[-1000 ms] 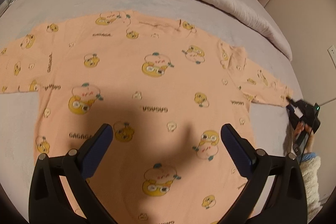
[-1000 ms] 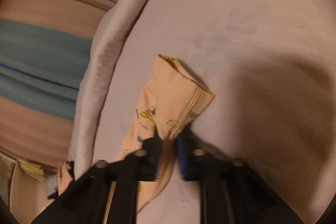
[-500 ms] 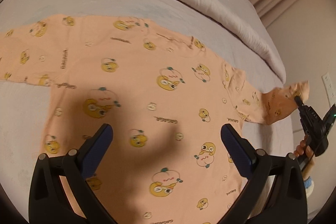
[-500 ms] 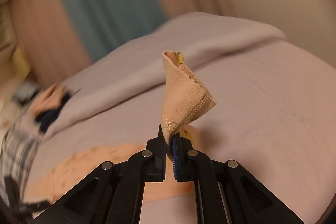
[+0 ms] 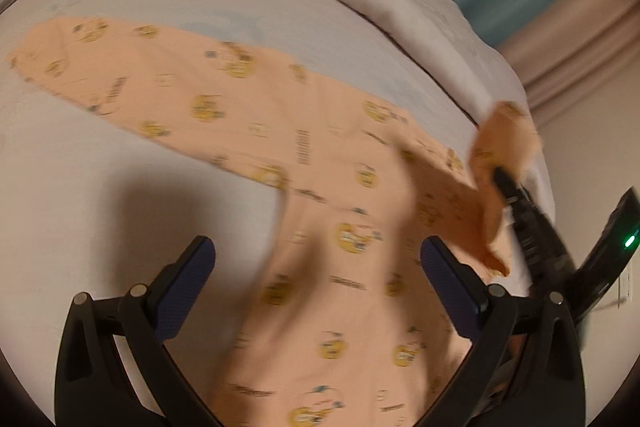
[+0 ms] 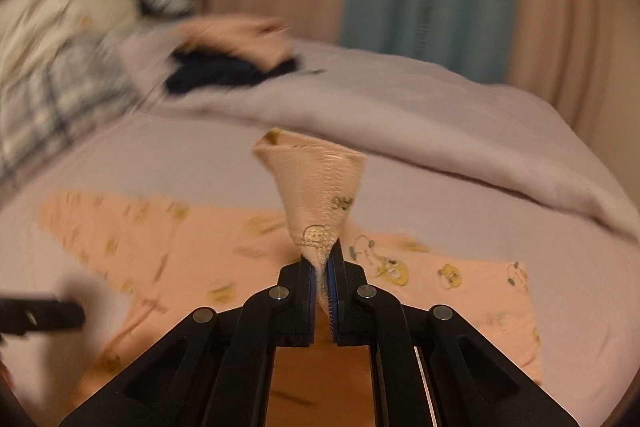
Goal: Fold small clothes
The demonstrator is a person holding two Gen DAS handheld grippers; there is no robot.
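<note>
One claw [image 6: 320, 267] pinches the lifted sleeve cuff [image 6: 316, 187].

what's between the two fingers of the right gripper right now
The sleeve cuff of the peach shirt is pinched between them; the right gripper is shut on it, with the cuff standing up above the fingertips. The right wrist view shows this.
</note>
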